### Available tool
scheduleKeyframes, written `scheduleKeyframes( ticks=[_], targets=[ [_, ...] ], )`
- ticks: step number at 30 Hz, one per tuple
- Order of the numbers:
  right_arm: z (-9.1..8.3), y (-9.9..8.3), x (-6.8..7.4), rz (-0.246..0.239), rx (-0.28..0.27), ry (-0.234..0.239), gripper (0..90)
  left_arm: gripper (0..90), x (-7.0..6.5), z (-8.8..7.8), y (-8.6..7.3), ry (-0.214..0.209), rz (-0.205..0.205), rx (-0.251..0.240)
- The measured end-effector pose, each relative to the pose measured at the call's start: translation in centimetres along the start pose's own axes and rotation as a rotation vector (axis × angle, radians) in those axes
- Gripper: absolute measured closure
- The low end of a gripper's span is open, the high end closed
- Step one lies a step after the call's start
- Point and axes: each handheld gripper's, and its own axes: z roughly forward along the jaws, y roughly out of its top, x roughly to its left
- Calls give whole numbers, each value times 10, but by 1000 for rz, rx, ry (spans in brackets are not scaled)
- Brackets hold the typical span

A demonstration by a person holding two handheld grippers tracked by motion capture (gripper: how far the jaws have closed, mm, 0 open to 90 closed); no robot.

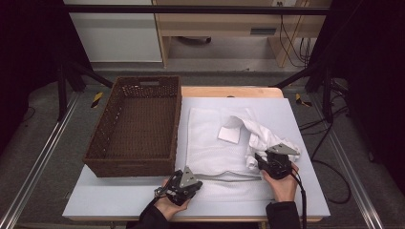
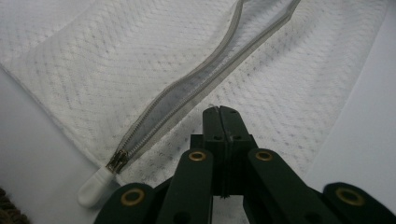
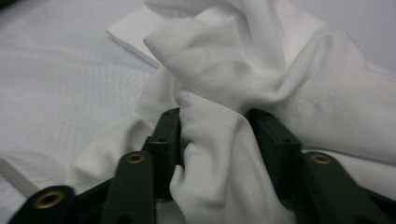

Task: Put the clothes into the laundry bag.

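Left tongs (image 1: 185,183) sit at the near edge of the table (image 1: 296,143), jaws pressed fully together; in the left gripper view their tips meet over the mesh laundry bag (image 2: 93,70), and whether a pinch of mesh sits between them cannot be told. Wicker basket (image 1: 136,126) stands ahead and to the left of these tongs, on the table's left side. Zipper (image 2: 196,88) of the bag runs from just left of the closed tips away ahead and to the right, its teeth parted, with the slider and white pull tab (image 2: 95,186) at the near end beside the tongs. Between the two tongs the bag lies flat. Right tongs (image 1: 267,162) are at the bag's right edge, jaws partly open and bearing from both sides on a bunched fold of the white garment (image 3: 219,154); the rest of the garment is heaped just ahead of them, partly on the bag. A small white folded piece (image 1: 230,134) lies ahead and to the left of the right tongs.
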Motion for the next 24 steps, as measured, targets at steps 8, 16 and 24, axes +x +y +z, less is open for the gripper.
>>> scheduleKeyframes(
  ticks=[8,16,24],
  targets=[
    [-48,23,22,-36,-178,77,400,900,-7,1,-1,-3,25,4],
    [-20,7,71,-109,-36,237,504,900,-8,1,-2,0,21,0],
    [4,-12,86,-151,70,227,606,900,-6,1,-2,-9,15,1]
  ],
)
